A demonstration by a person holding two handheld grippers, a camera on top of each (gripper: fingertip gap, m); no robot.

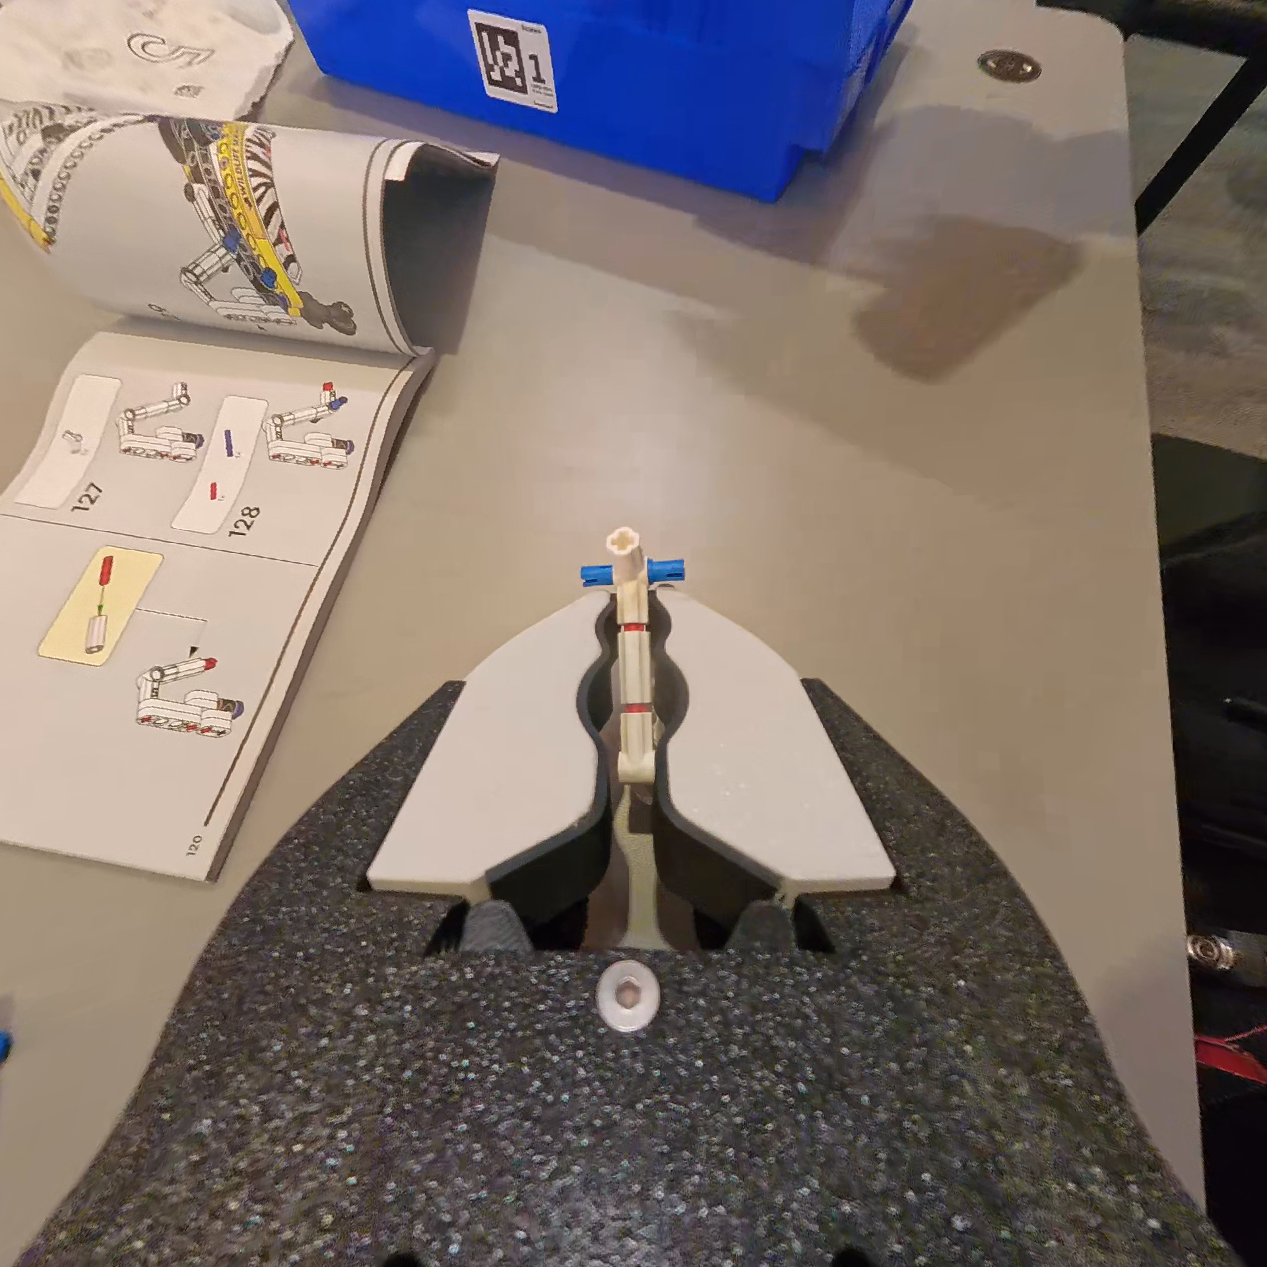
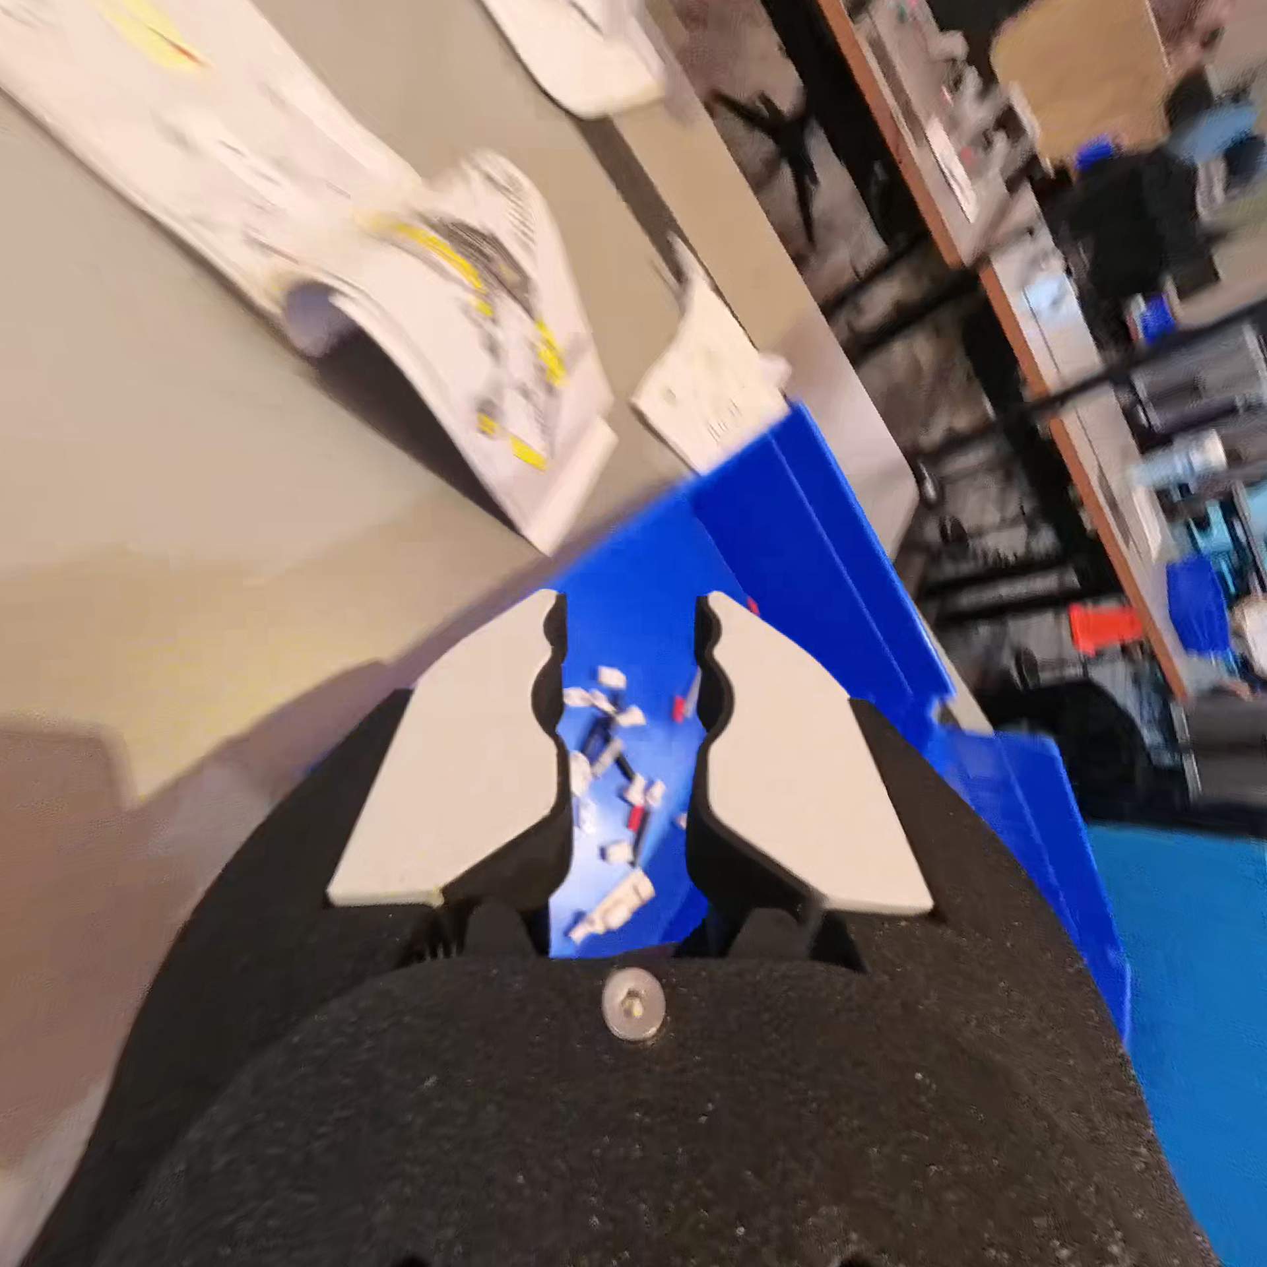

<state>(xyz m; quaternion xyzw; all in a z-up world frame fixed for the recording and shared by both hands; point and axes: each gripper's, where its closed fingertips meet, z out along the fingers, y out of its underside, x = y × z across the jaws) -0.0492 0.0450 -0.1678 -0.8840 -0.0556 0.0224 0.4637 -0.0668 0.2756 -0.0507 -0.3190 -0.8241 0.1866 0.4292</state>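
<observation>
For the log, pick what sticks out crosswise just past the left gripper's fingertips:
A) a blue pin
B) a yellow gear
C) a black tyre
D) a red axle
A: a blue pin runs crosswise through the white rod assembly clamped in the left gripper, just beyond its fingertips.

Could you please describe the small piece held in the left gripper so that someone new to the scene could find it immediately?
On the grey table, right of the open instruction booklet and in front of the blue bin, the left gripper is shut on a slim white rod assembly. It alone has red bands and a blue pin crossing its tip.
</observation>
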